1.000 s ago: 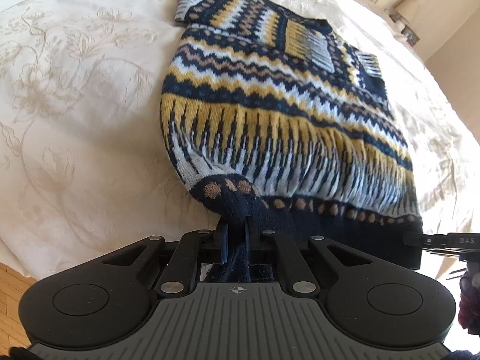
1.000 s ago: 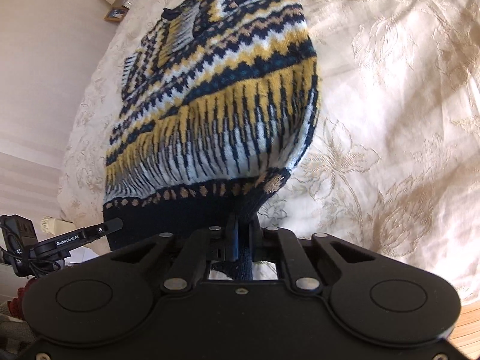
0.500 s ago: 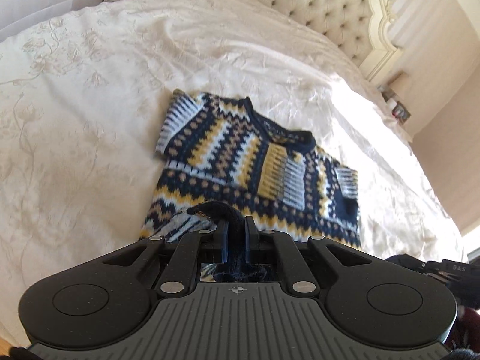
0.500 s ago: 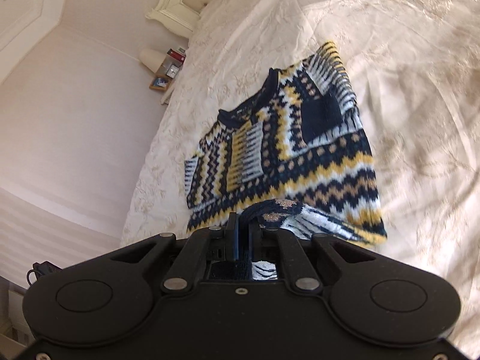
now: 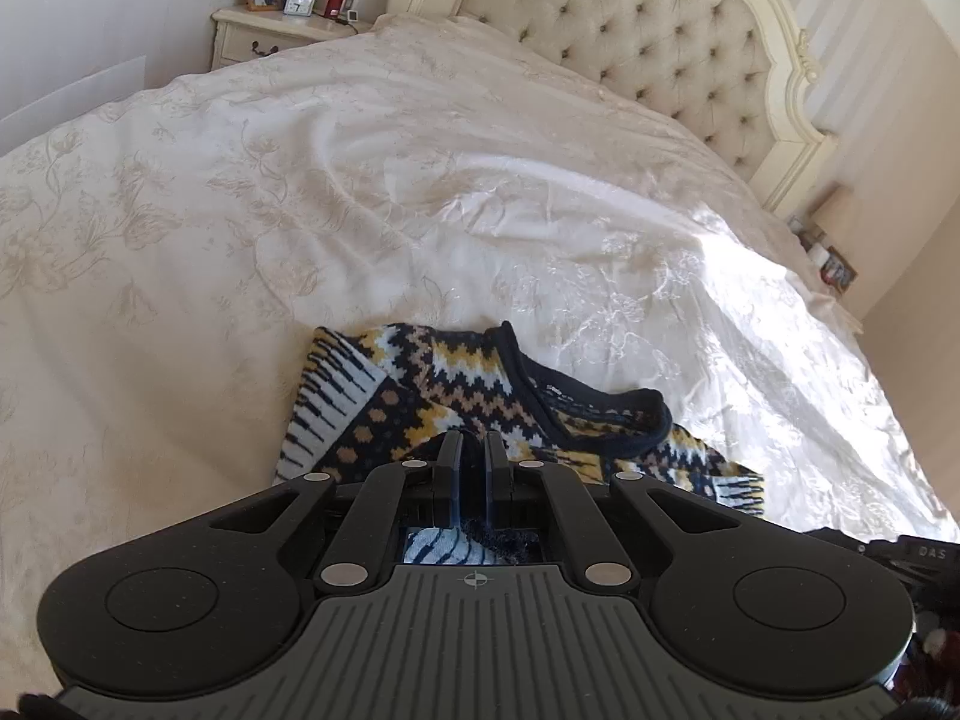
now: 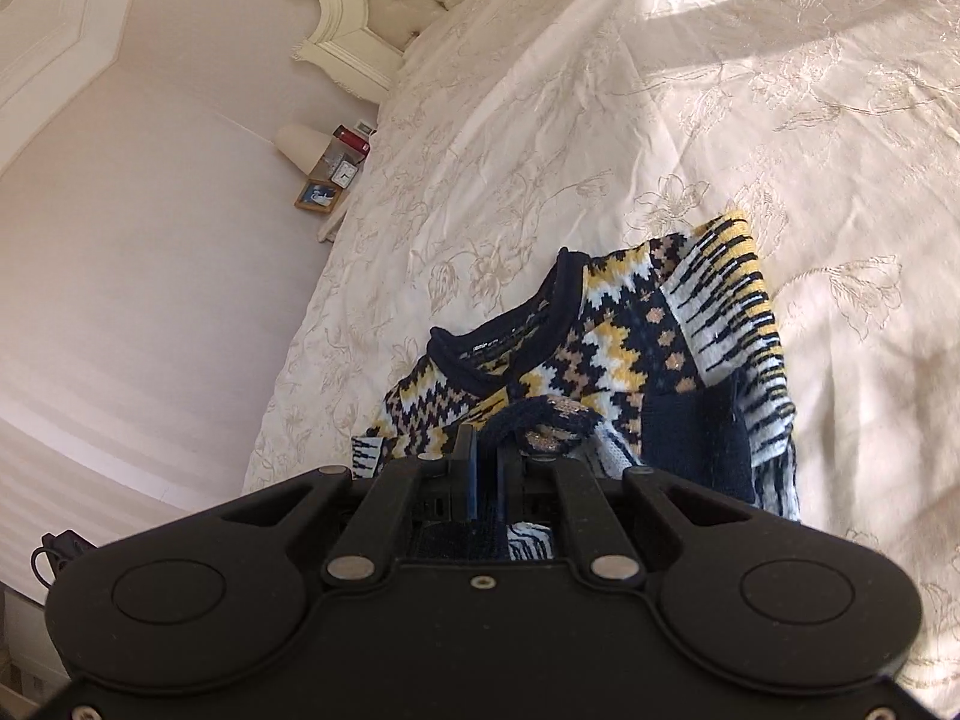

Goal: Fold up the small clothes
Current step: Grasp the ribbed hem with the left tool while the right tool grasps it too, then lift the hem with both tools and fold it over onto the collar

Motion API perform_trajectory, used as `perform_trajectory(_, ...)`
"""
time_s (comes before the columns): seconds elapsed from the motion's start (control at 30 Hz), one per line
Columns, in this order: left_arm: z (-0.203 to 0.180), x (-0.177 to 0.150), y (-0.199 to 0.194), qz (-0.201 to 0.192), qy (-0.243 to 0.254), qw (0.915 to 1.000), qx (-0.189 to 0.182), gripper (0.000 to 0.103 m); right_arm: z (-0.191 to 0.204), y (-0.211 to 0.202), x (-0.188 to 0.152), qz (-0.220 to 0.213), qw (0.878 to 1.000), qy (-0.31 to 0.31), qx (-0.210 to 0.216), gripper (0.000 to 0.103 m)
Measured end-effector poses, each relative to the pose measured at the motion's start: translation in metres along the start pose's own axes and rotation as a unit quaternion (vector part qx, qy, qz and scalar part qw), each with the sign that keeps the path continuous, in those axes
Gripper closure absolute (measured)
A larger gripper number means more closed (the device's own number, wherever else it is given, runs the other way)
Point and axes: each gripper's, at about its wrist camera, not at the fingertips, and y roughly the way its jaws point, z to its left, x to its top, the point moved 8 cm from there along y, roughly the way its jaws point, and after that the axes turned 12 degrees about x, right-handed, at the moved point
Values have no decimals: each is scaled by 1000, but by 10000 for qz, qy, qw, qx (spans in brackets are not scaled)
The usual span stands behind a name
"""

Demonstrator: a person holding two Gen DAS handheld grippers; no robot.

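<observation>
A small knitted sweater in navy, mustard yellow, white and tan zigzag bands (image 5: 468, 396) is lying on the cream floral-embroidered bedspread (image 5: 300, 210) of a bed, sitting toward six o'clock in the left wrist view and at about five o'clock in the right wrist view. The left gripper (image 5: 471, 450) is pinching the navy hem of the sweater, its two narrow fingers pressed close on the fabric, and knit is bunching just behind them. The right gripper (image 6: 483, 450) is likewise clamping the navy hem edge, a curl of tan-dotted trim arching over its fingers toward one o'clock. Compared with one second ago, when the hem was hanging low and the whole striped body was stretching away up the picture, both grippers have carried the hem up and forward over the garment: now only the neckline (image 5: 576, 402), the shoulders and a short striped sleeve (image 5: 336, 396) are showing beyond the fingers, so the lower half is being laid over the upper half. Half a second ago more of the chest pattern was still uncovered. The view has also tilted upward, and the cream tufted headboard (image 5: 630, 18) is now appearing at one o'clock, with a pale bedside cabinet (image 5: 270, 36) carrying a framed photo and a red bottle at eleven o'clock.
</observation>
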Motion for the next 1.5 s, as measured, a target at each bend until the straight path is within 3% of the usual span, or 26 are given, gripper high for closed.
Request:
perform_trajectory(0.23,-6,28,34,85,78,9998,-163,97,-20,22,20,-331,9982,449,-235,91)
perform_trajectory(0.53,-4,56,86,287,-61,9994,-162,97,-44,61,40,-368,9947,659,-698,90)
perform_trajectory(0.73,-5,53,117,686,303,9970,-178,95,-66,75,48,-237,9904,755,-1132,80)
perform_trajectory(0.8,-5,46,125,902,517,9943,-232,92,-70,78,49,-118,9904,636,-1223,80)
perform_trajectory(0.83,-6,41,128,986,623,9928,-262,91,-70,79,49,-71,9904,537,-1272,75)
perform_trajectory(0.87,-6,37,130,1044,738,9914,-288,90,-70,78,49,-42,9905,405,-1316,65)
perform_trajectory(0.93,-9,29,134,1131,975,9883,-320,75,-68,76,52,-46,9902,116,-1389,47)
perform_trajectory(0.97,-11,25,136,1176,1093,9864,-345,75,-68,75,54,-68,9901,23,-1399,41)
perform_trajectory(1.1,-14,12,149,1358,1372,9808,-273,75,-70,72,60,36,9889,-280,-1461,40)
perform_trajectory(1.23,-13,10,160,1455,1268,9810,-193,70,-75,77,60,308,9868,-548,-1490,34)
perform_trajectory(1.5,-18,14,173,1579,1270,9789,-267,65,-62,93,57,657,9801,-1290,-1360,32)
